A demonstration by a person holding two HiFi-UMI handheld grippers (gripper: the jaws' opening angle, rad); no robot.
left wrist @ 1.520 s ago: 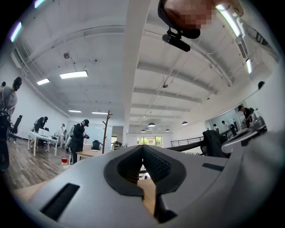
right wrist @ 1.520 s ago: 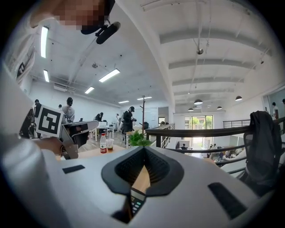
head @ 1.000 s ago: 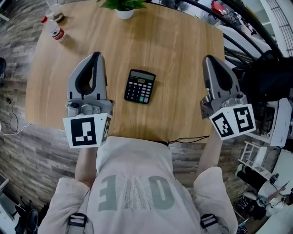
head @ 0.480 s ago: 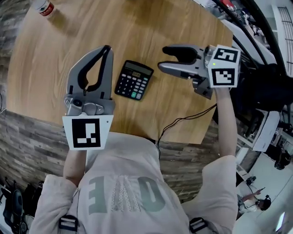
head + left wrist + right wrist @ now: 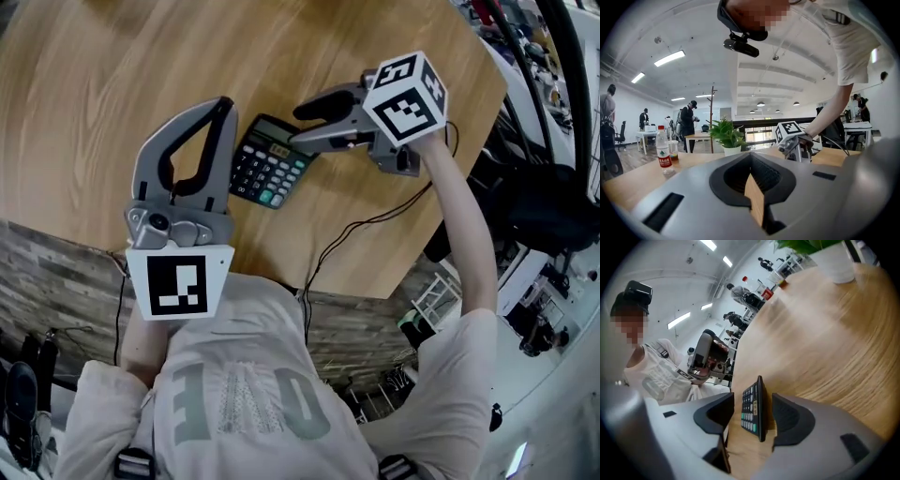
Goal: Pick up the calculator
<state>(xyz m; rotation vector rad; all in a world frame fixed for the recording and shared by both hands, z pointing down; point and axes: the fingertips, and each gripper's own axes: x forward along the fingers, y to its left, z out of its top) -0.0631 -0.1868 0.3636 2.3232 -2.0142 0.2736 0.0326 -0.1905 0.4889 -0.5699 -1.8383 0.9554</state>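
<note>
A black calculator (image 5: 262, 165) with grey and green keys lies on the round wooden table (image 5: 112, 75). My right gripper (image 5: 303, 124) is turned on its side at the calculator's right end, jaws open. In the right gripper view the calculator (image 5: 754, 411) stands edge-on between the two pads, with a gap on each side, inside my right gripper (image 5: 753, 414). My left gripper (image 5: 221, 105) hangs just left of the calculator, shut and holding nothing. The left gripper view shows my left gripper (image 5: 752, 161) with table behind it and the right gripper's marker cube (image 5: 789, 133) beyond.
A water bottle (image 5: 662, 150), a cup (image 5: 673, 151) and a potted plant (image 5: 727, 138) stand at the table's far side. A black cable (image 5: 347, 234) trails over the near table edge. Several people and desks are in the room behind.
My right gripper opened, swung down and left, rolled onto its side and now brackets the calculator. My left gripper sank a little beside the calculator.
</note>
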